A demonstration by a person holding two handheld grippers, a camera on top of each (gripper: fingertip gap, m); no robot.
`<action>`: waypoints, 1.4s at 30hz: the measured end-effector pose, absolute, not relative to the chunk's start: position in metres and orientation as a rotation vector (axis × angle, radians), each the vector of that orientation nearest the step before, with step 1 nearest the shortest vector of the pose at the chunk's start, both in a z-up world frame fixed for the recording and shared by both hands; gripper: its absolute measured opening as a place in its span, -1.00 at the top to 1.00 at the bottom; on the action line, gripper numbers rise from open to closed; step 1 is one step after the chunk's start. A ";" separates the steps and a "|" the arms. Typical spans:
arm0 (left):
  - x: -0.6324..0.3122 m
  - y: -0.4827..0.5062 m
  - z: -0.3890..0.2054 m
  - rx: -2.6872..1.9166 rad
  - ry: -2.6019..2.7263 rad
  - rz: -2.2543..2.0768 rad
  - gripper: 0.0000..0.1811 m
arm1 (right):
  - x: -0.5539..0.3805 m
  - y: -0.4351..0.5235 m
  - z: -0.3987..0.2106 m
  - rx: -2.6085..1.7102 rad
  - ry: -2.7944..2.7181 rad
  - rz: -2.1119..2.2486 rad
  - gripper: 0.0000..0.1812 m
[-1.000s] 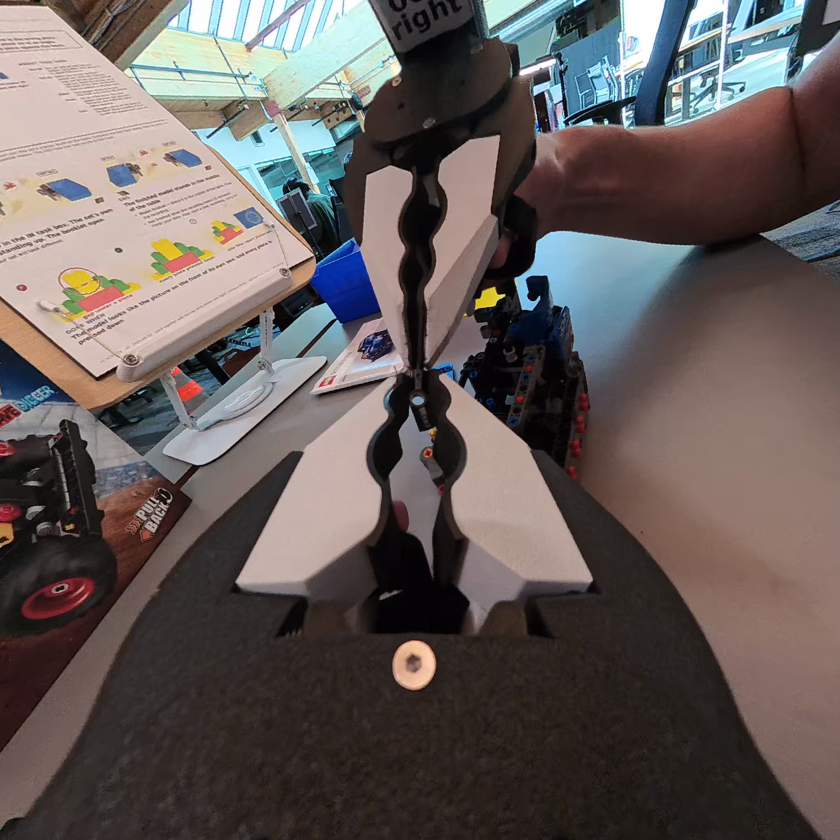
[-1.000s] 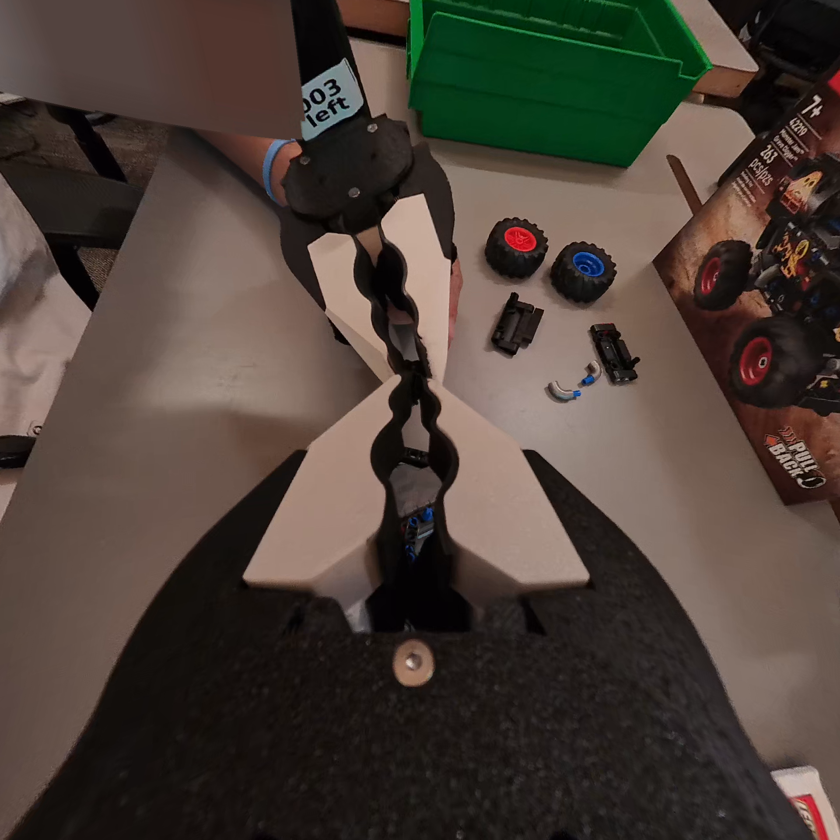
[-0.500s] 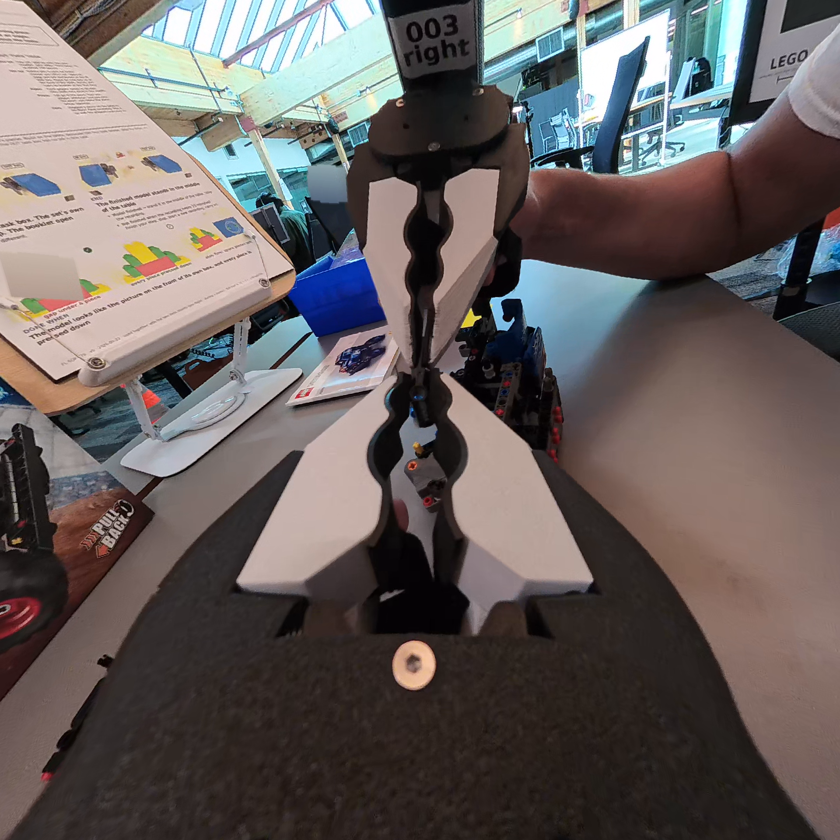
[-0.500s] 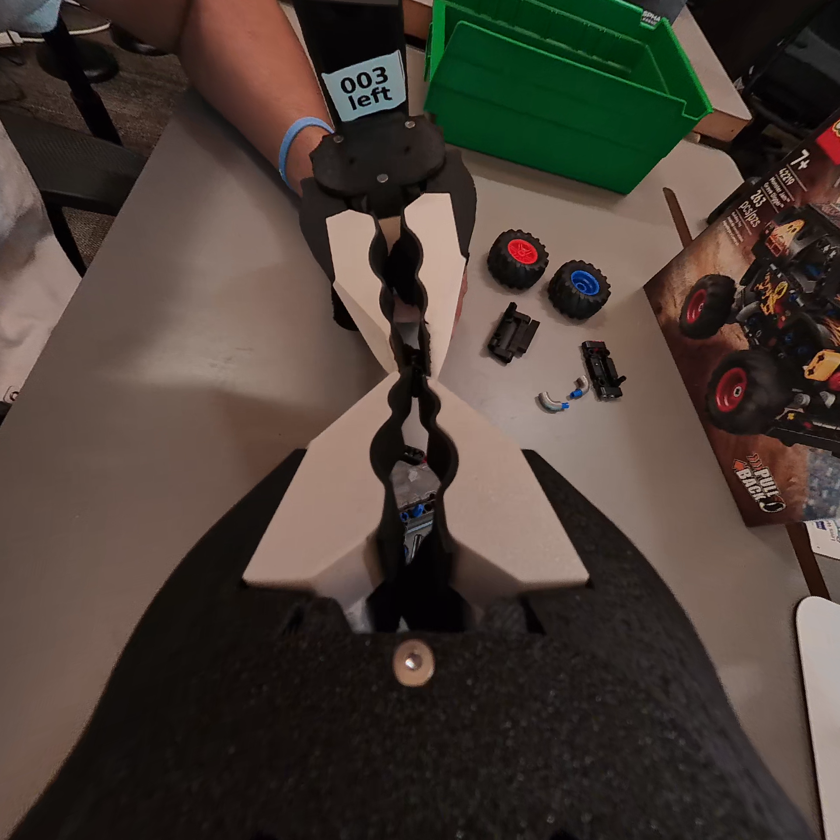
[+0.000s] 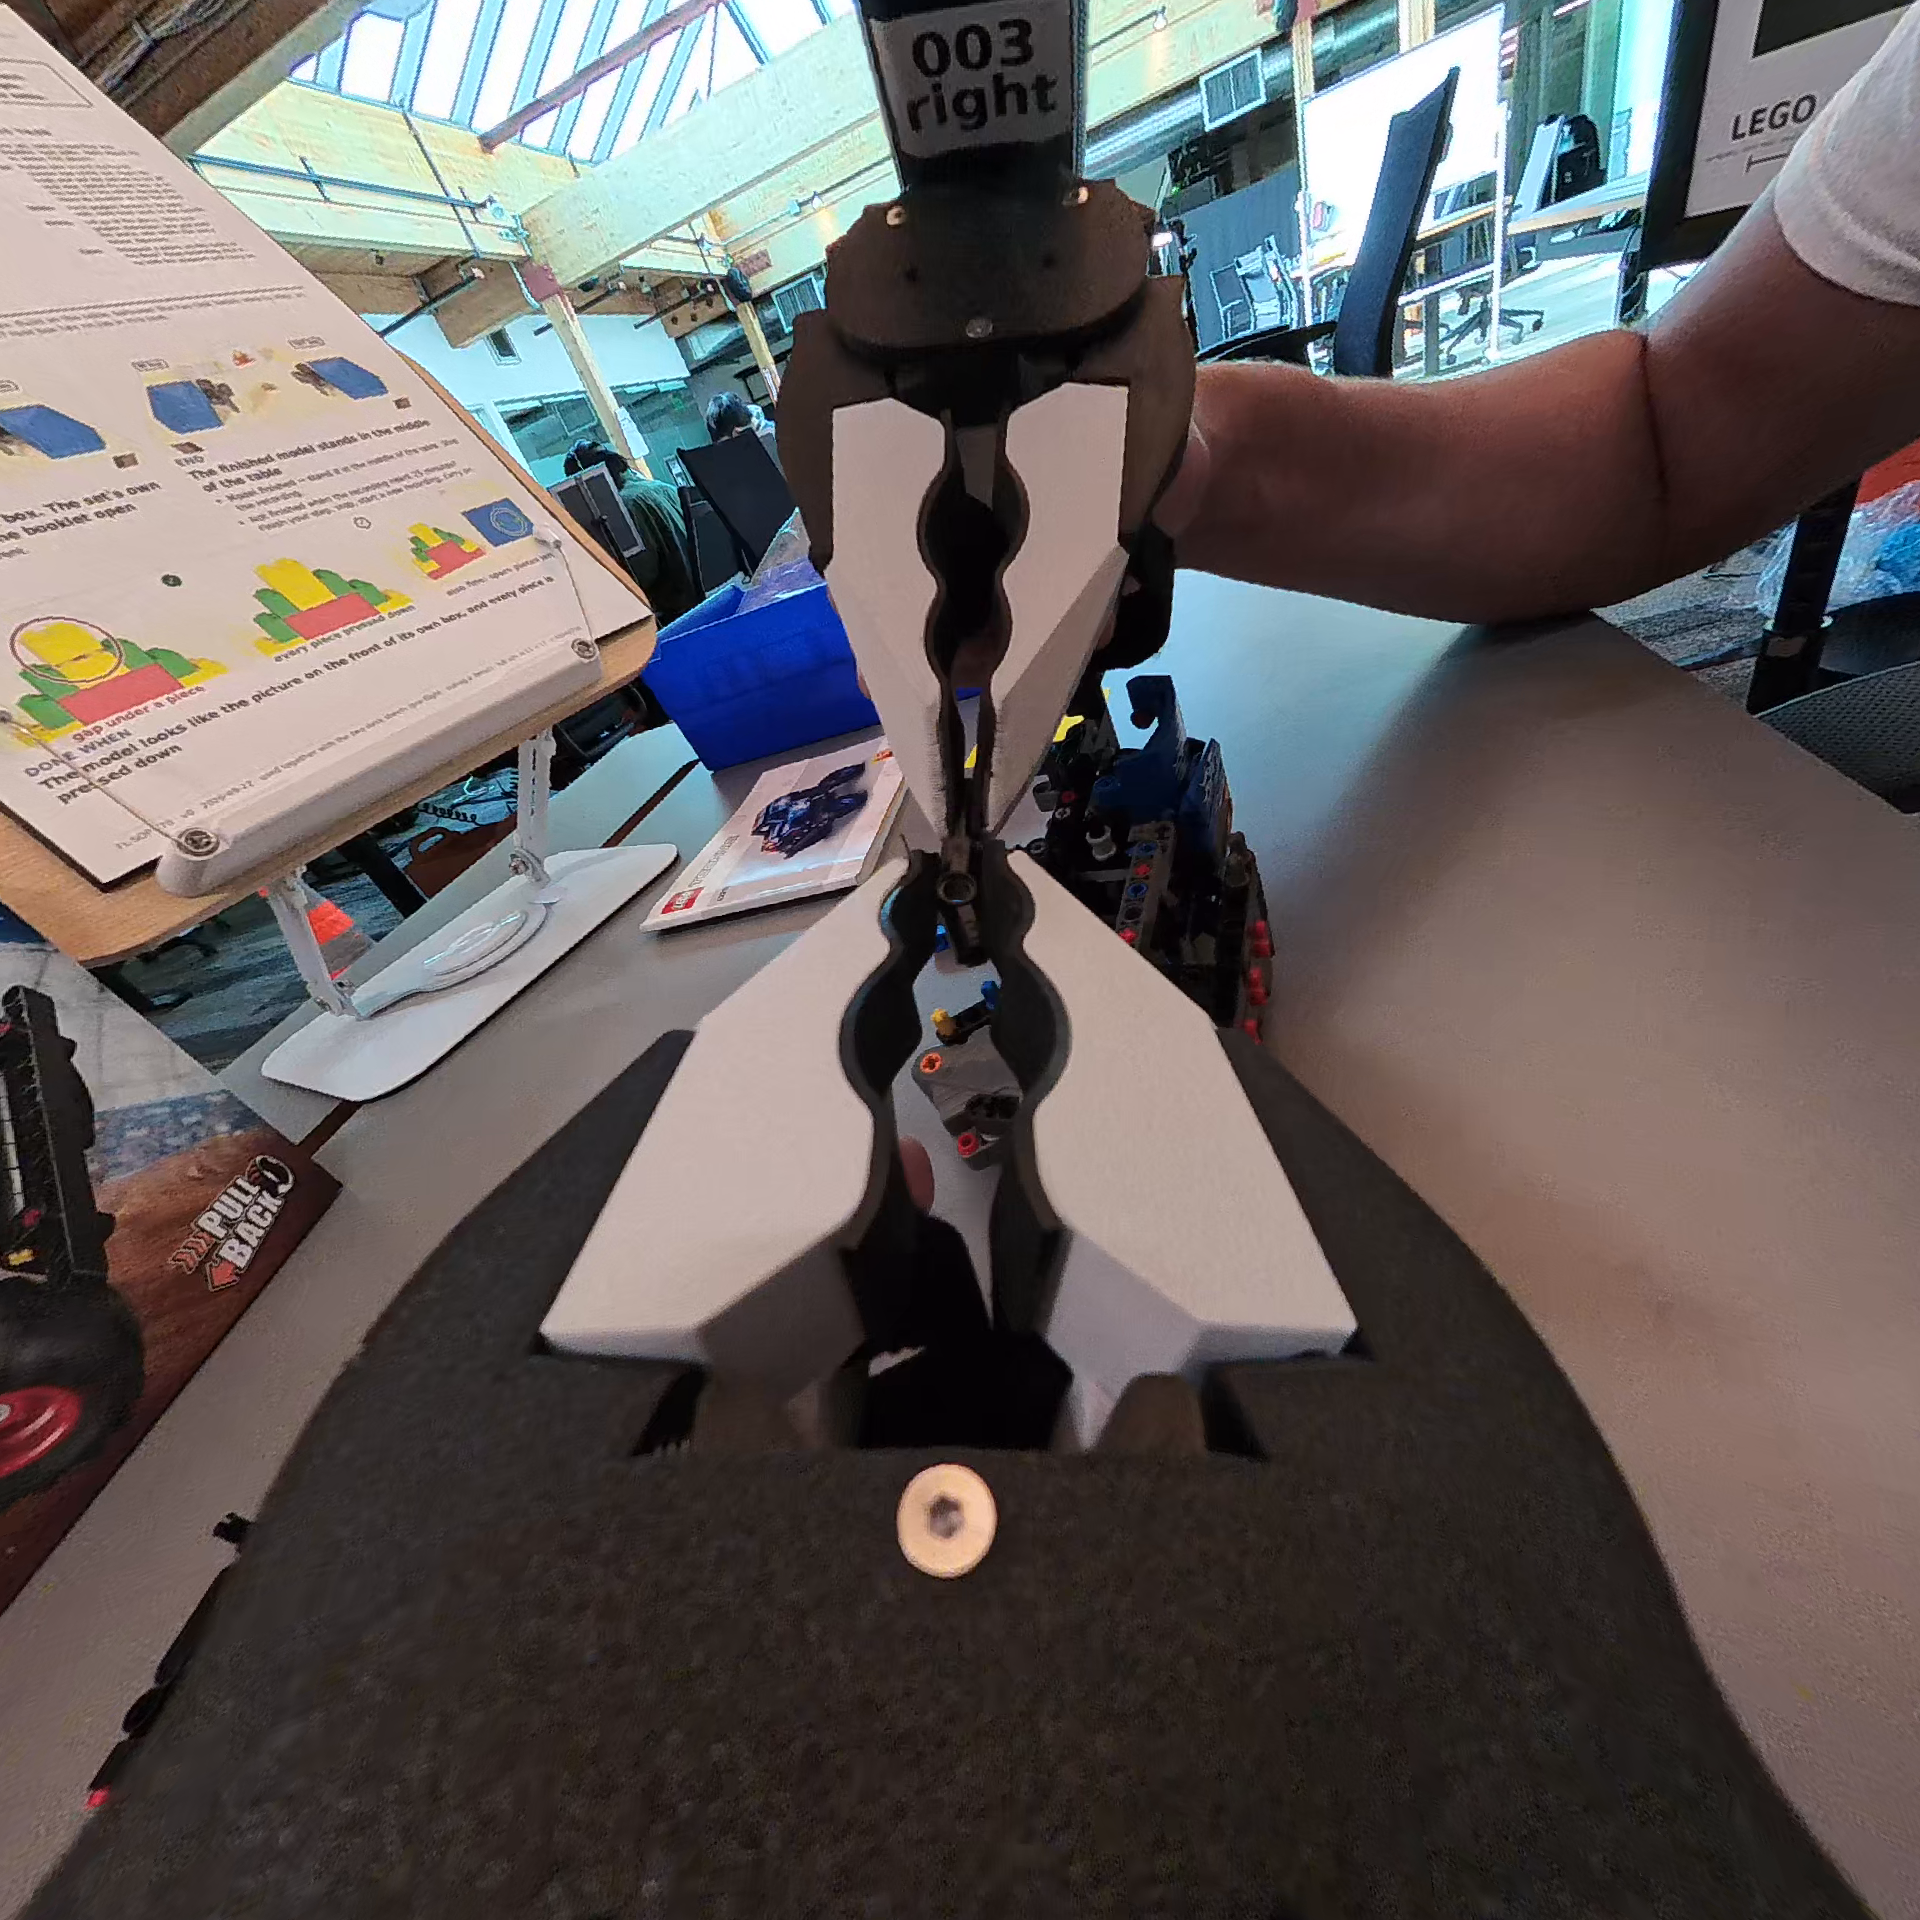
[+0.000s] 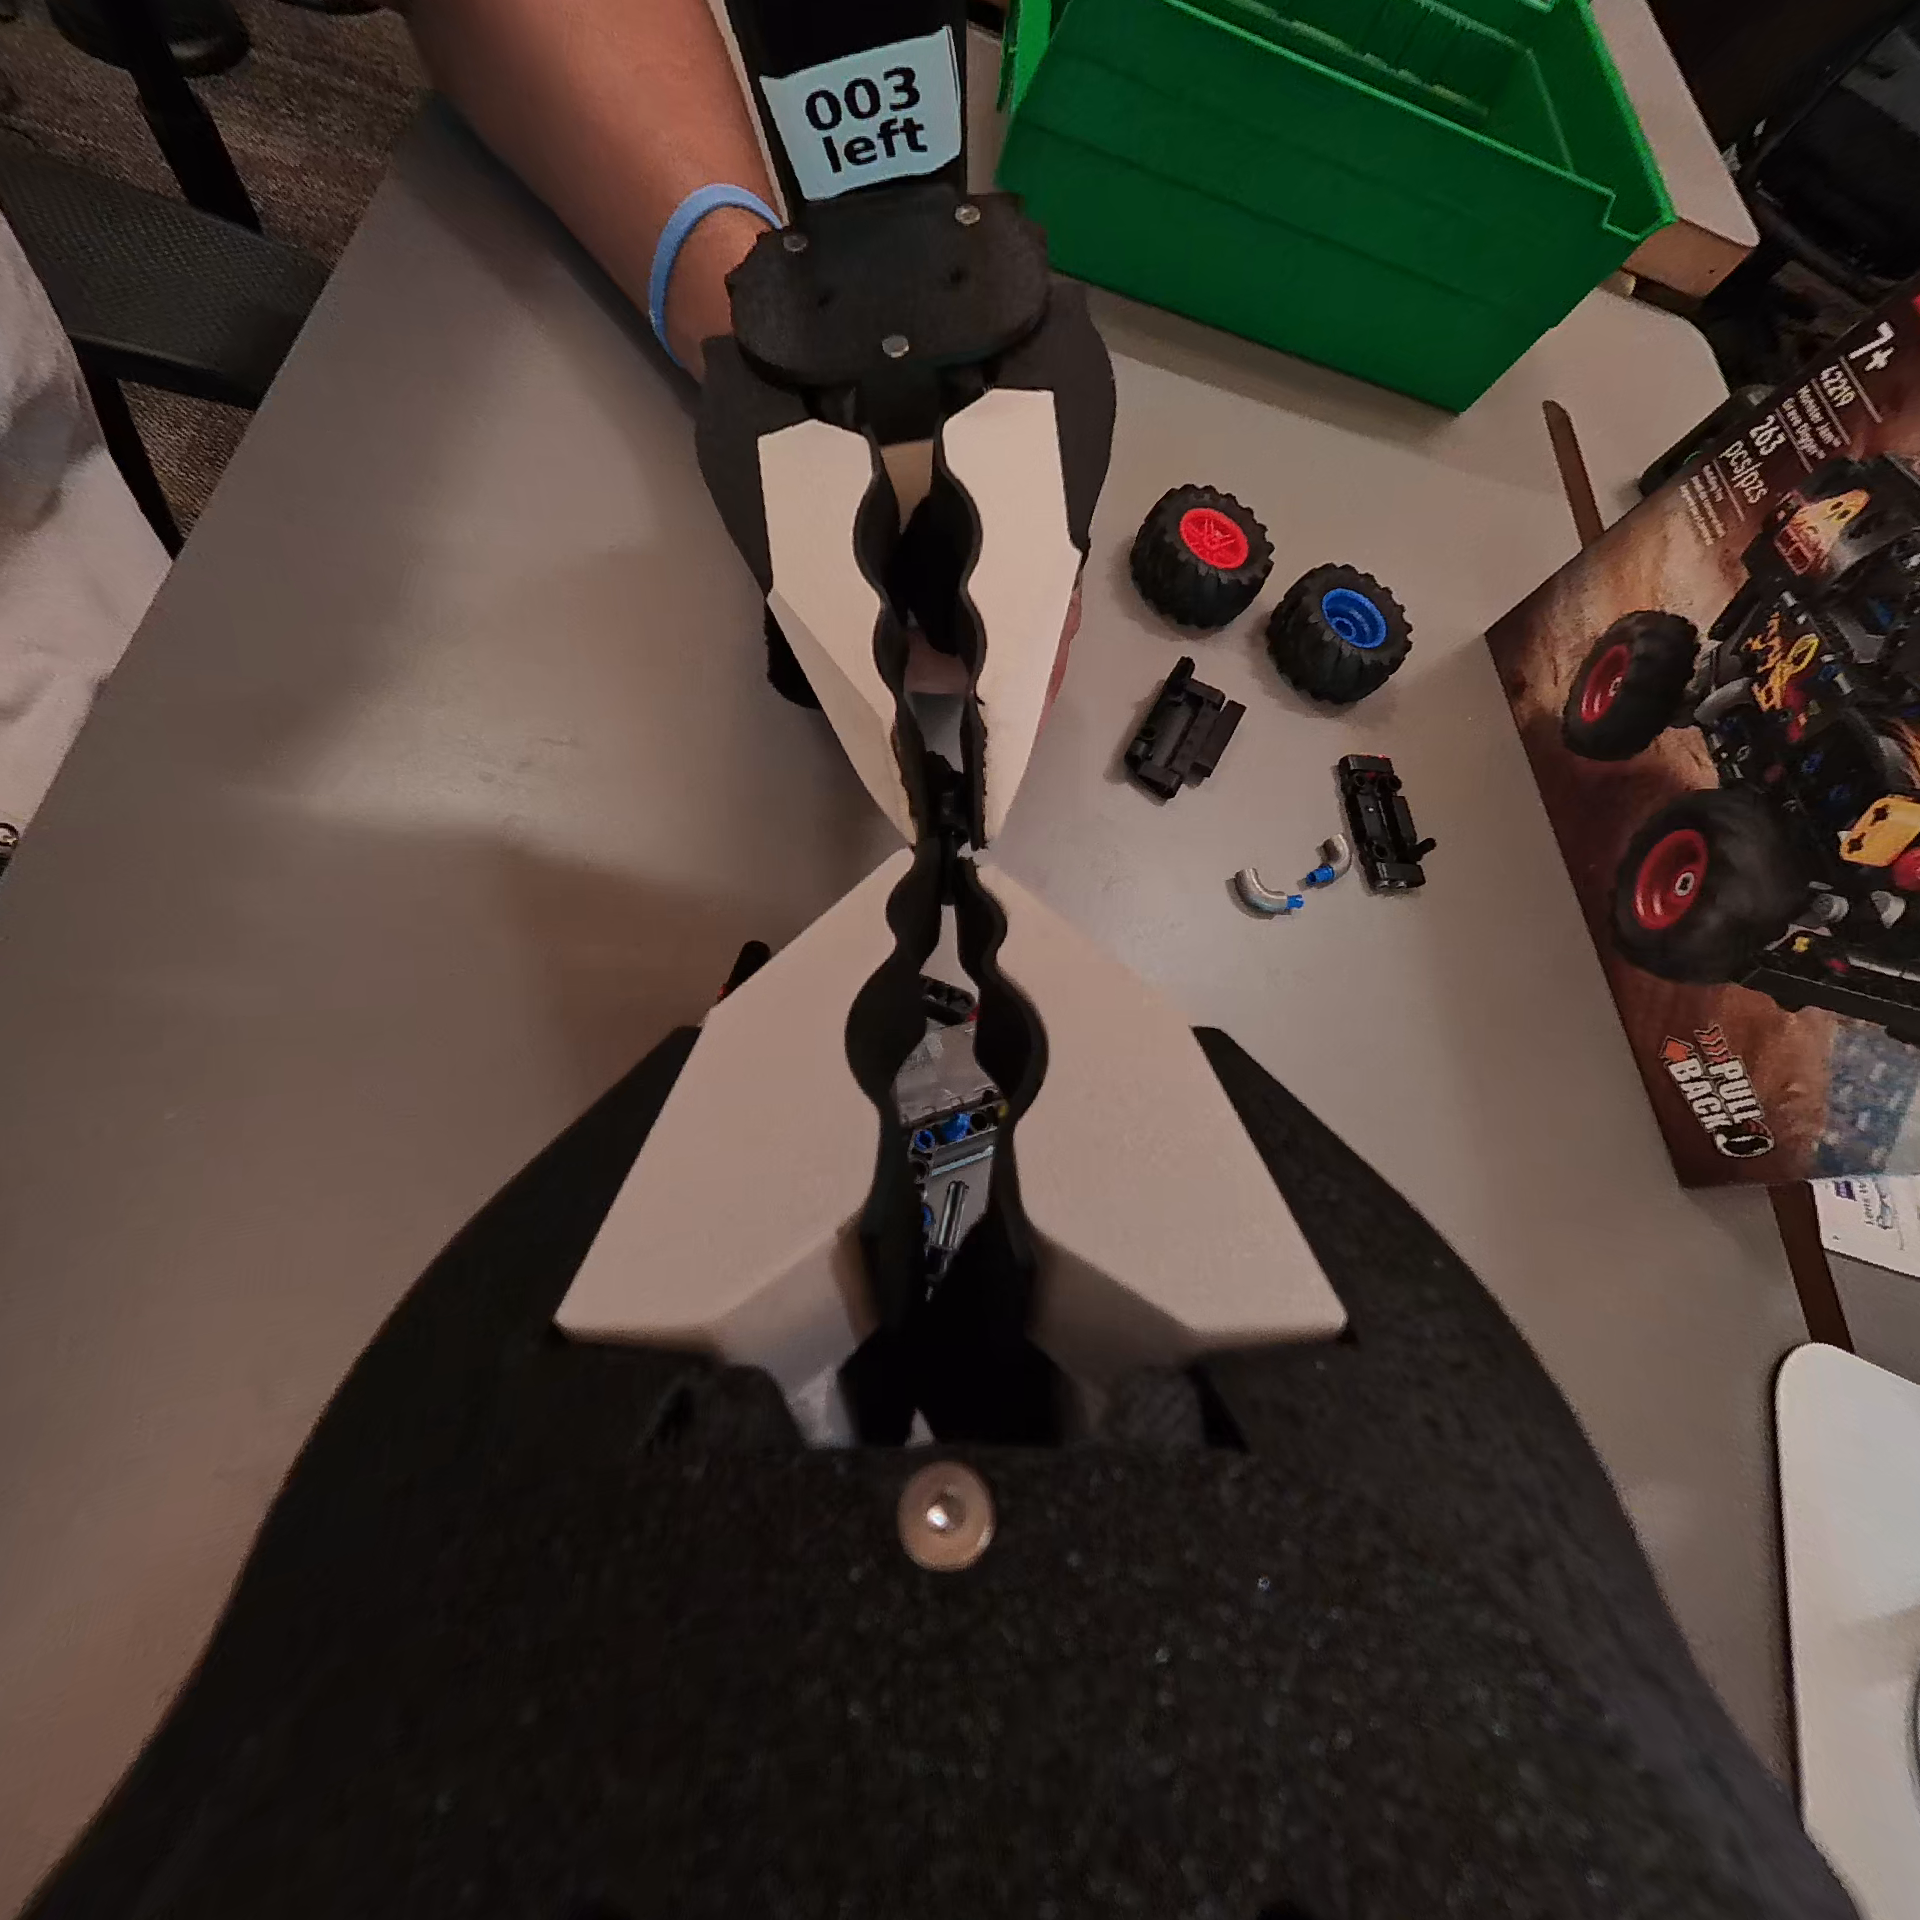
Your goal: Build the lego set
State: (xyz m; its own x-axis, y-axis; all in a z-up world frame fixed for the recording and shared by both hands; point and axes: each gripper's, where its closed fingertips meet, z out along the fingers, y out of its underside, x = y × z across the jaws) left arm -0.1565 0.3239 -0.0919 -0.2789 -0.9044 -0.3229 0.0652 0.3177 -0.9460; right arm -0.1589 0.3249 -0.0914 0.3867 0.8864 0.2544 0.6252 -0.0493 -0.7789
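My left gripper (image 5: 958,883) and right gripper (image 5: 962,816) meet tip to tip above the grey table (image 5: 1558,1039). Both are shut on one small black brick piece (image 5: 958,896) with a round hole, held between the two sets of tips. In the right wrist view the right gripper (image 6: 945,883) faces the left gripper (image 6: 951,821), with the black piece (image 6: 945,805) pinched between them. A partly built dark blue and black truck model (image 5: 1164,831) stands on the table just beyond and below the tips. Part of it shows through my right fingers' gap (image 6: 948,1101).
Two black wheels, one with a red hub (image 6: 1202,556) and one with a blue hub (image 6: 1340,632), small black parts (image 6: 1182,730) and grey curved pieces (image 6: 1262,891) lie to the right. Also a green bin (image 6: 1299,187), the set's box (image 6: 1766,727), a sheet on a stand (image 5: 260,520), a blue bin (image 5: 758,675) and a booklet (image 5: 779,831). Both grippers' tips are close together, under 4 cm apart.
Both grippers have stayed tip to tip on the black piece. The pair has tilted and shifted a little, so the stand and the box have slid in the views.
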 end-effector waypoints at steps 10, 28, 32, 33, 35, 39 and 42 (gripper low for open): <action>-0.158 0.322 -0.092 -0.786 1.547 -1.172 0.92 | -0.155 0.322 -0.092 -1.760 -1.368 0.319 0.97; -0.160 0.326 -0.091 -0.786 1.542 -1.183 0.92 | -0.133 0.331 -0.084 -1.808 -1.275 0.314 1.00; -0.160 0.327 -0.090 -0.797 1.534 -1.201 0.92 | -0.143 0.326 -0.092 -1.813 -1.345 0.232 0.87; -0.160 0.326 -0.091 -0.796 1.543 -1.197 0.92 | -0.149 0.323 -0.094 -1.801 -1.370 0.210 0.87; -0.159 0.323 -0.093 -0.783 1.561 -1.183 0.92 | -0.158 0.321 -0.096 -1.773 -1.397 0.189 0.86; -0.159 0.320 -0.096 -0.765 1.584 -1.158 0.92 | -0.159 0.321 -0.094 -1.751 -1.395 0.193 0.93; -0.157 0.318 -0.100 -0.754 1.603 -1.109 0.92 | -0.158 0.320 -0.099 -1.756 -1.434 0.137 0.96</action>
